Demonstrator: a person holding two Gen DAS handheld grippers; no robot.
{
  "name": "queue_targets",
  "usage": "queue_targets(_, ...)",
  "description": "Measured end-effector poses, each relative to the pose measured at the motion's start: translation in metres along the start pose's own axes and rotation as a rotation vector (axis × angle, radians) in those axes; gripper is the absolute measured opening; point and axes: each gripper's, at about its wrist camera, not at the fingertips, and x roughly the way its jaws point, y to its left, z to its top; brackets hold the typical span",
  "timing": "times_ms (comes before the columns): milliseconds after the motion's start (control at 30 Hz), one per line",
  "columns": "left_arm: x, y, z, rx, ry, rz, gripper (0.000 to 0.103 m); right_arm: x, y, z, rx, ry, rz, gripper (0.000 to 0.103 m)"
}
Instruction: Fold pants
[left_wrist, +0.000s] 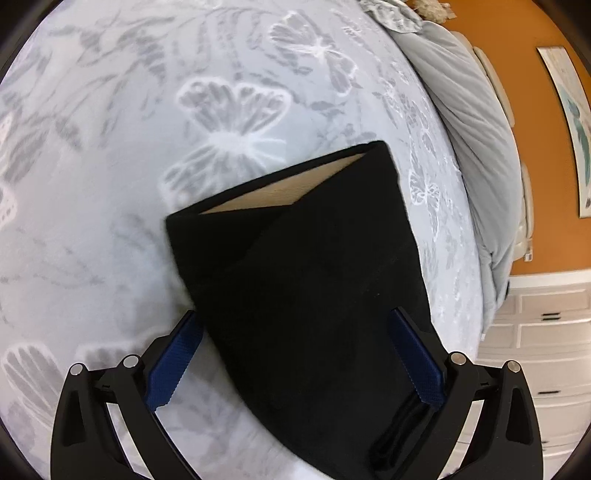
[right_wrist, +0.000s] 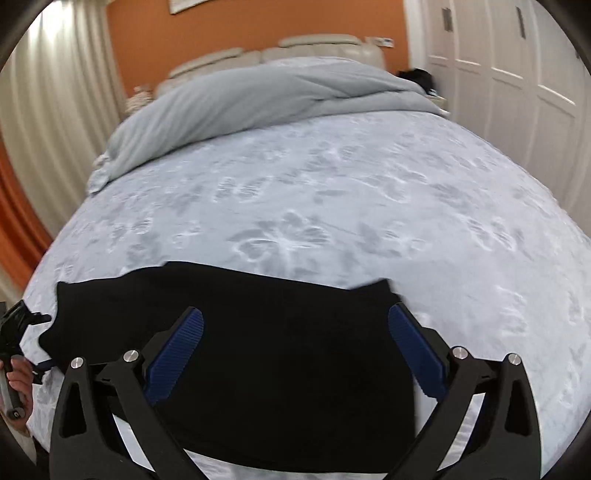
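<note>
The black pants (left_wrist: 314, 295) lie folded on the pale blue butterfly-print bed cover (left_wrist: 129, 166). A tan inner lining (left_wrist: 280, 188) shows at their far open end. My left gripper (left_wrist: 295, 358) is open, its blue pads on either side of the near end of the pants, holding nothing. In the right wrist view the pants (right_wrist: 258, 332) lie as a wide black band across the near part of the bed cover (right_wrist: 332, 203). My right gripper (right_wrist: 295, 354) is open above them, holding nothing. The left gripper's body (right_wrist: 18, 325) and a hand show at the far left edge.
A grey duvet (right_wrist: 258, 99) is bunched at the head of the bed, before a cream headboard (right_wrist: 280, 51) and orange wall (right_wrist: 240, 26). White cabinet doors (right_wrist: 517, 74) stand on the right, a white curtain (right_wrist: 55, 92) on the left. White drawers (left_wrist: 546, 332) flank the bed.
</note>
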Motion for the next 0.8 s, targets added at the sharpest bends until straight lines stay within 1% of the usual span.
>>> queue_targets(33,0.002,-0.006,-0.002,0.023,-0.001,-0.008,0.081,-0.002,-0.006,0.000,0.004,-0.002,-0.010,0.098)
queue_targets(67,0.002,-0.015,-0.007,0.053,-0.032,0.034,0.057,-0.007,-0.012,0.000,0.010,-0.009,-0.021,0.098)
queue_targets(100,0.001,-0.024,-0.011,0.084,-0.061,0.058,0.039,-0.011,-0.021,0.001,0.022,-0.018,-0.031,0.098)
queue_targets(133,0.002,-0.035,-0.016,0.124,-0.073,0.064,0.018,-0.012,-0.028,0.004,0.028,-0.022,-0.036,0.098)
queue_targets(200,-0.006,-0.066,-0.034,0.228,-0.106,0.022,0.018,-0.020,-0.046,0.006,0.054,-0.036,-0.053,0.098)
queue_targets(233,-0.015,-0.088,-0.051,0.307,-0.137,-0.008,0.018,-0.019,-0.052,0.008,0.066,-0.040,-0.058,0.098)
queue_targets(300,-0.027,-0.119,-0.079,0.441,-0.156,-0.083,0.018,-0.024,-0.071,0.010,0.105,-0.049,-0.068,0.098)
queue_targets(333,-0.032,-0.139,-0.102,0.535,-0.152,-0.132,0.018,-0.026,-0.078,0.009,0.120,-0.048,-0.070,0.098)
queue_targets(367,-0.031,-0.149,-0.118,0.595,-0.139,-0.157,0.020,-0.027,-0.084,0.008,0.136,-0.045,-0.067,0.098)
queue_targets(400,-0.027,-0.160,-0.135,0.660,-0.119,-0.182,0.024,-0.026,-0.089,0.007,0.150,-0.036,-0.061,0.098)
queue_targets(433,-0.021,-0.169,-0.152,0.729,-0.096,-0.193,0.037,-0.024,-0.093,0.006,0.157,-0.024,-0.054,0.098)
queue_targets(467,-0.011,-0.177,-0.172,0.810,-0.068,-0.177,0.052,-0.021,-0.095,0.005,0.161,-0.010,-0.051,0.098)
queue_targets(500,0.000,-0.181,-0.188,0.867,-0.040,-0.145,0.059,-0.017,-0.095,0.004,0.161,0.006,-0.048,0.098)
queue_targets(533,0.007,-0.181,-0.198,0.902,-0.014,-0.127,0.075,-0.012,-0.093,0.002,0.155,0.025,-0.045,0.098)
queue_targets(600,0.017,-0.176,-0.211,0.916,0.045,-0.125,0.076,-0.006,-0.085,0.001,0.135,0.047,-0.033,0.098)
queue_targets(633,0.017,-0.174,-0.210,0.908,0.066,-0.128,0.076,-0.003,-0.077,0.001,0.113,0.057,-0.018,0.098)
queue_targets(667,0.011,-0.171,-0.206,0.879,0.081,-0.156,0.077,-0.002,-0.070,0.001,0.102,0.060,-0.004,0.098)
queue_targets(700,0.003,-0.168,-0.202,0.860,0.078,-0.178,0.080,0.000,-0.064,0.000,0.095,0.064,0.013,0.098)
queue_targets(733,-0.008,-0.165,-0.194,0.834,0.067,-0.208,0.084,0.003,-0.053,-0.001,0.087,0.076,0.056,0.098)
queue_targets(767,-0.023,-0.161,-0.183,0.801,0.032,-0.249,0.087,0.006,-0.047,-0.002,0.085,0.086,0.088,0.098)
queue_targets(800,-0.035,-0.159,-0.179,0.783,-0.001,-0.276,0.087,0.009,-0.039,-0.003,0.089,0.101,0.131,0.098)
